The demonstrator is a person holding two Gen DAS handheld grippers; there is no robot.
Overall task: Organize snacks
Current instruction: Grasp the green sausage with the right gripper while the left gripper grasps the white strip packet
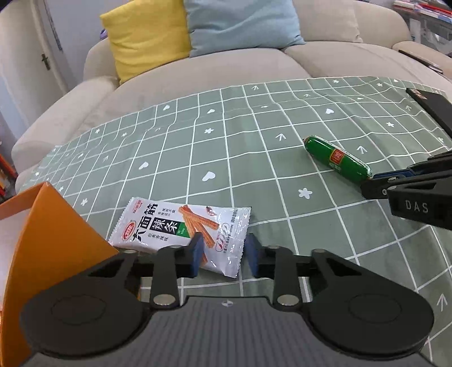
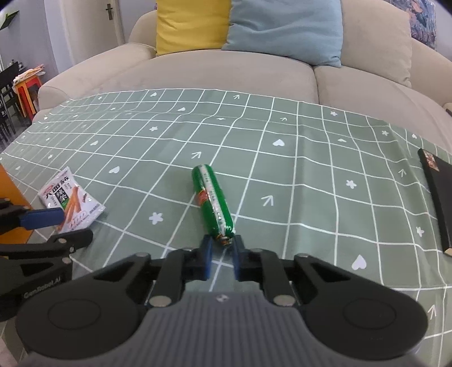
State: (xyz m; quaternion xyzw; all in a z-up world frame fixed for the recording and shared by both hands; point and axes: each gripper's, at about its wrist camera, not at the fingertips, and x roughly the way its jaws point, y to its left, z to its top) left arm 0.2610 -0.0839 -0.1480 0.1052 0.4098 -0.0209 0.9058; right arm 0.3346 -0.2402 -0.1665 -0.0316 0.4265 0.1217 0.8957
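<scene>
Left gripper [image 1: 223, 255]: black two-finger tool with blue pads, pitched steeply downward, jaws drawn in with the pads against a white snack packet's near corner.
Right gripper [image 2: 221, 252]: same black, blue-padded build, pitched downward, jaws pinched on a green sausage's crimped near end.

A beige sofa [image 2: 197, 73] stands at the far side, a yellow cushion [image 2: 192, 25] and a blue cushion [image 2: 285, 28] leaning side by side against its back. A green checked cloth [image 2: 282, 175] covers the near surface.
</scene>
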